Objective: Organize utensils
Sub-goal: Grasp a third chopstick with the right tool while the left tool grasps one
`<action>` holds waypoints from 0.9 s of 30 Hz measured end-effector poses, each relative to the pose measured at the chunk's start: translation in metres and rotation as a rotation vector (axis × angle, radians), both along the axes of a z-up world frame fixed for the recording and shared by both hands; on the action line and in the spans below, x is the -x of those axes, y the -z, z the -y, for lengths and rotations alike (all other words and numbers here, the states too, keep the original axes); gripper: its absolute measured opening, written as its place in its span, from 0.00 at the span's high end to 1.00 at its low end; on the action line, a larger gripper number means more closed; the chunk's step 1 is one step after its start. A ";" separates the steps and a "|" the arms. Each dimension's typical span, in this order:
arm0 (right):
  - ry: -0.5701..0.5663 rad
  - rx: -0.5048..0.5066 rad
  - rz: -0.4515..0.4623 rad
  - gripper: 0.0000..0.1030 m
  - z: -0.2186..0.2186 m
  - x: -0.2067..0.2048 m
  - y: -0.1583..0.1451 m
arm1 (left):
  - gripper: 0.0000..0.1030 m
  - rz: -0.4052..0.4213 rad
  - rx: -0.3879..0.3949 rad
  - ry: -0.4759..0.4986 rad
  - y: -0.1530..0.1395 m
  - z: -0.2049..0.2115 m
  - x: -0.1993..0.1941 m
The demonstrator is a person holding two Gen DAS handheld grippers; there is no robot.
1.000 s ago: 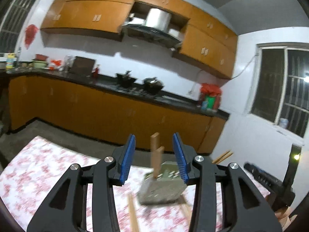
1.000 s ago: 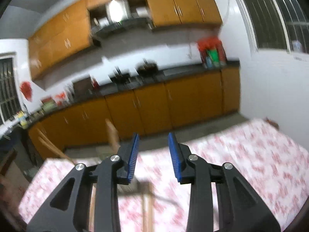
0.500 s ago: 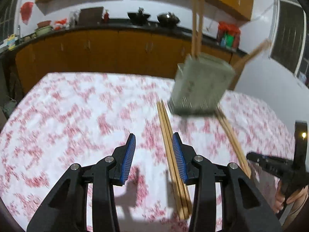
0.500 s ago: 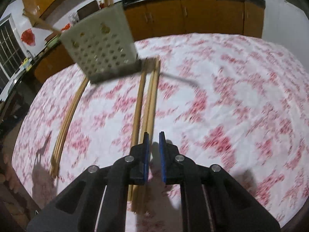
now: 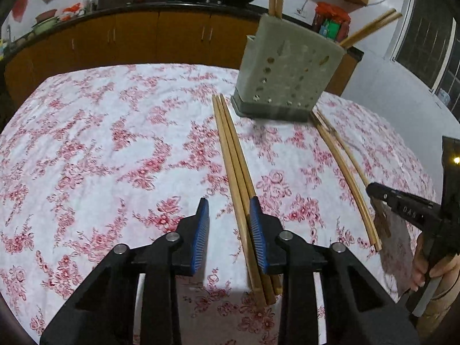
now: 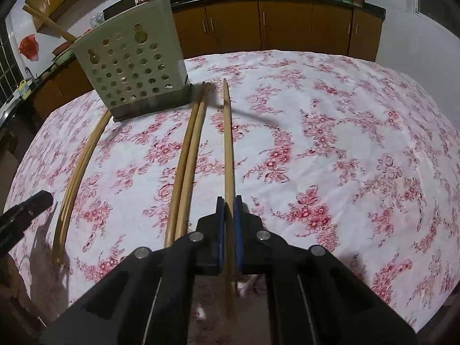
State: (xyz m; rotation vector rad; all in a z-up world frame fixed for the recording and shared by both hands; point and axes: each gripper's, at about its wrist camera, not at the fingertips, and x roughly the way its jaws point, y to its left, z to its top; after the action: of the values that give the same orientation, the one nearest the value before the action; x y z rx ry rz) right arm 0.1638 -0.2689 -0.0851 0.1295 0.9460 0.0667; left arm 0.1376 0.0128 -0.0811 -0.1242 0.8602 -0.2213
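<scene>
A single chopstick (image 6: 228, 149) was clamped by the right gripper (image 6: 229, 205) (for the holder (image 6: 130, 69), upper left); the left gripper (image 5: 229, 210), closing, gripped nothing

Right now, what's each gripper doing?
Left gripper: jaws open, just been closing, chopsticks between them.
Right gripper: jaws shut on one chopstick.

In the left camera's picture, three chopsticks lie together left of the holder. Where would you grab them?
Probably near their near ends, coming straight down and closing across their length. The chopsticks lie flat and side by side on the cloth, long and thin, so only the long sides can be pinched. The far tips lie close to the holder, which leaves little room there.
</scene>
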 end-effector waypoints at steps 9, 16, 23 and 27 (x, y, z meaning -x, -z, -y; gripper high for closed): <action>0.001 0.006 0.000 0.92 0.000 0.000 0.001 | 0.81 -0.040 -0.050 0.016 0.009 0.009 -0.004; -0.001 0.008 -0.006 0.91 0.004 0.003 0.000 | 0.85 -0.035 -0.099 0.015 0.010 0.013 -0.004; -0.030 0.007 -0.001 0.92 -0.005 -0.002 -0.001 | 0.92 -0.030 -0.136 0.002 0.011 0.014 -0.018; -0.015 0.046 0.015 0.92 -0.006 -0.015 0.000 | 0.93 -0.039 -0.127 -0.046 0.011 -0.001 -0.036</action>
State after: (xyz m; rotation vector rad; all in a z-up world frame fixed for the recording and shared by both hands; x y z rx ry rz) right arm 0.1792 -0.2631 -0.0849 0.0789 0.9330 0.0599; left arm 0.1733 0.0137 -0.0920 -0.0296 0.9066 -0.1214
